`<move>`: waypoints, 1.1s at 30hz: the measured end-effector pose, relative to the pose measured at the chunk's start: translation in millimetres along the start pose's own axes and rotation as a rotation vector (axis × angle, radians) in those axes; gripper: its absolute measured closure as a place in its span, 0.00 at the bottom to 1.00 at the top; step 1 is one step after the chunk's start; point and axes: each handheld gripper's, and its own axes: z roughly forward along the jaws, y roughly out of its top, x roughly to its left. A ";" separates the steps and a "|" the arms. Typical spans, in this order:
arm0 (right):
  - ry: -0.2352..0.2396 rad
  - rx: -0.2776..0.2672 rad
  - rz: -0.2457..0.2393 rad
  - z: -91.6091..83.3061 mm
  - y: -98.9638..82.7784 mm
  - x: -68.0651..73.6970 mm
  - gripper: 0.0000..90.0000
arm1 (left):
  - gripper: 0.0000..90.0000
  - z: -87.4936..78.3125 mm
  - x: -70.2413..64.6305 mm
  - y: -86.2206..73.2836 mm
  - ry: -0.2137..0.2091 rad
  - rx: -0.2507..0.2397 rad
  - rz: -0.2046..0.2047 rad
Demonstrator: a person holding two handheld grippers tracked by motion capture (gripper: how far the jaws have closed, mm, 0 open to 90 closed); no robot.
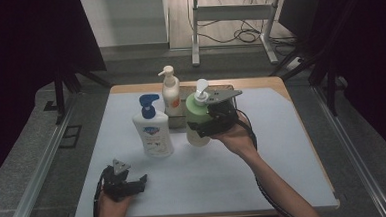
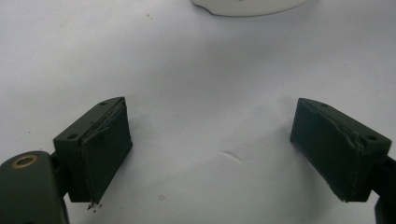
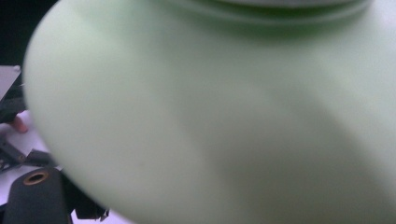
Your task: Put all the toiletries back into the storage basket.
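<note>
A pale green pump bottle (image 1: 195,111) with a white pump head stands out at the middle of the table, and my right gripper (image 1: 205,129) is shut on its body from the right side. In the right gripper view the green bottle (image 3: 224,116) sits right against the camera, covering most of the jaws. My left gripper (image 1: 141,184) rests low near the front left of the white mat (image 1: 264,160). Its jaws stand wide open in the left gripper view (image 2: 210,126), with only bare mat between them.
A white bottle with a blue pump (image 1: 153,133) stands left of the green one; its base (image 2: 247,4) shows ahead of the left jaws. A white bottle with an orange label (image 1: 171,94) stands behind, by a low brown box (image 1: 177,121).
</note>
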 end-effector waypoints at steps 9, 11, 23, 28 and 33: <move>-0.036 0.002 0.012 6.6 11.9 -9.2 0.13 | 0.13 0.0 0.0 0.0 0.000 0.000 0.000; -0.049 0.007 0.019 8.9 14.7 -11.9 0.13 | 0.13 0.0 0.0 0.0 0.000 0.000 0.000; -0.102 -0.001 0.035 17.5 30.4 -24.5 0.13 | 0.13 0.0 0.1 0.1 0.000 0.000 -0.001; -0.121 -0.005 0.043 22.3 36.5 -29.8 0.13 | 0.13 0.1 0.0 0.1 -0.001 0.000 -0.001; -0.131 -0.010 0.058 28.3 39.1 -35.4 0.13 | 0.13 0.1 0.1 0.1 0.000 0.000 0.000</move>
